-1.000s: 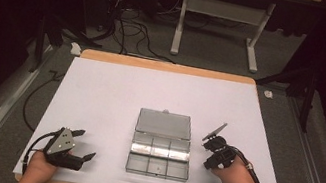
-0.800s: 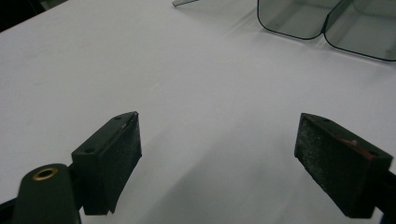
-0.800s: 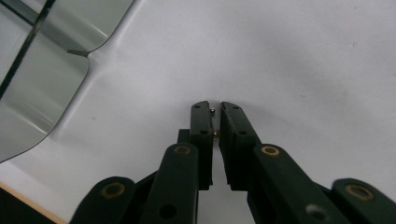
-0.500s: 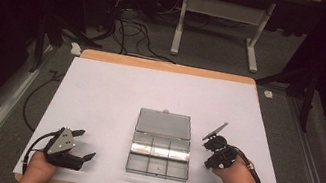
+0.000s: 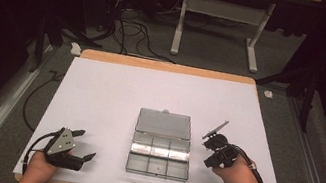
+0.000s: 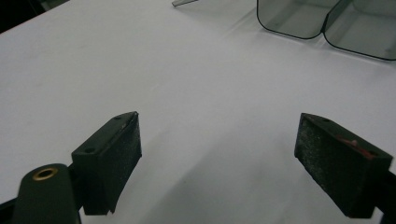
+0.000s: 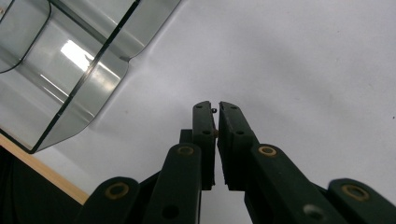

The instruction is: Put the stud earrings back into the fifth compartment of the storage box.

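Table (image 5: pixel 101 85) covered with a white sheet, wood edge showing at front and back. Clear plastic box (image 5: pixel 160 144) lies open at the middle, nearer the front edge; lid (image 5: pixel 164 124) folded back flat toward the far side, tray part (image 5: pixel 158 158) divided into six compartments in two rows of three. Whether anything sits in the compartments cannot be told. Left gripper (image 5: pixel 82 147) rests low at the front left corner of the sheet, held in the left hand (image 5: pixel 38 168), well apart from the box, grey plate (image 5: pixel 62 141) on top. In the left gripper view its jaws stand wide open with bare sheet between the pads (image 6: pixel 119 158) and nothing gripped; rounded box corners (image 6: pixel 322 21) show at top right. Right gripper (image 5: pixel 209 139) is just right of the box, held in the right hand (image 5: pixel 233 172), tilted, tips pointing up and away. In the right gripper view its jaws (image 7: pixel 215 112) are nearly together, a thin slit left between them; a tiny dark speck sits at the tips, too small to identify. Box wall (image 7: pixel 70 70) fills the upper left there, table edge (image 7: pixel 42 172) below it. Cable (image 5: pixel 258 174) loops from the right gripper past the wrist.
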`<state>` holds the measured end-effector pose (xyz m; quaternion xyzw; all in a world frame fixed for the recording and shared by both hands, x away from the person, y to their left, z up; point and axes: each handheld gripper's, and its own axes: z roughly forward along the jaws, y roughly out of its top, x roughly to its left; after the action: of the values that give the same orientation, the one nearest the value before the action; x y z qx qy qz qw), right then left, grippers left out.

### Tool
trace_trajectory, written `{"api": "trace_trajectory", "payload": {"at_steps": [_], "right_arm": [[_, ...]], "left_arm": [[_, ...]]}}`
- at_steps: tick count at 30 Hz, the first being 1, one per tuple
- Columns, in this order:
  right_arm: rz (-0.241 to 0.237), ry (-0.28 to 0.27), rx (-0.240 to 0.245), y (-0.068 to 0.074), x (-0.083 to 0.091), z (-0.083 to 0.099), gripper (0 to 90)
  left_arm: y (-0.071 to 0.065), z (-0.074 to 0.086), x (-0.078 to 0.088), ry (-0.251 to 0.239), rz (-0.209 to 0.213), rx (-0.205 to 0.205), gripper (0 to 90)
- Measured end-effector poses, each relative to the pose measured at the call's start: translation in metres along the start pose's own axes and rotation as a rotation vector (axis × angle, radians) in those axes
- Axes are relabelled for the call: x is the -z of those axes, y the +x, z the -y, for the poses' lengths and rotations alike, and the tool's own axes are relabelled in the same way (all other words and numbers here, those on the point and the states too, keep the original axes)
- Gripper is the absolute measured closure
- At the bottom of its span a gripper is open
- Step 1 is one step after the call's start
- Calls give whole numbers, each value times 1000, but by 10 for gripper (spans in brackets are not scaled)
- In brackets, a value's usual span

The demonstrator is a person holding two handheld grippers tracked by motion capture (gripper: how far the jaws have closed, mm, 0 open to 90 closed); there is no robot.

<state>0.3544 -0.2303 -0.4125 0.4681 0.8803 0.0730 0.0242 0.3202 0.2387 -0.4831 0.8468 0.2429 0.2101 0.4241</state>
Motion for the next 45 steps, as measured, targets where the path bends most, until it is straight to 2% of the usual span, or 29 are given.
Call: {"api": "trace_trajectory", "payload": {"at_steps": [4, 8, 12, 18, 21, 24, 29, 33, 37, 45], "right_arm": [[-5, 0, -3, 1, -1, 0, 866], [-16, -13, 25, 4, -1, -1, 866], [-30, -20, 17, 7, 2, 1, 866], [-20, -15, -18, 8, 19, 11, 866], [-19, -19, -56, 10, 25, 17, 866], [-17, -16, -74, 11, 27, 24, 866], [-21, -18, -62, 13, 27, 26, 866], [-34, -26, -66, 13, 28, 25, 866], [-31, -42, -27, 21, 34, 17, 866], [-39, -77, 73, 50, 49, -9, 865]], "left_arm": [[-1, 0, 0, -1, 0, -5, 153], [0, 0, 0, -1, 0, -3, 153], [0, 0, 0, 0, 3, -2, 153], [2, 0, 0, -2, 13, 12, 153], [1, 0, 1, -9, 11, 6, 153], [1, 0, 0, -4, 20, 0, 153], [4, 0, -1, 3, 28, 28, 153], [1, -1, -1, 13, 18, 4, 153], [-2, -1, -2, 17, 11, -24, 153], [-1, -1, -1, 9, 16, -19, 153]]}}
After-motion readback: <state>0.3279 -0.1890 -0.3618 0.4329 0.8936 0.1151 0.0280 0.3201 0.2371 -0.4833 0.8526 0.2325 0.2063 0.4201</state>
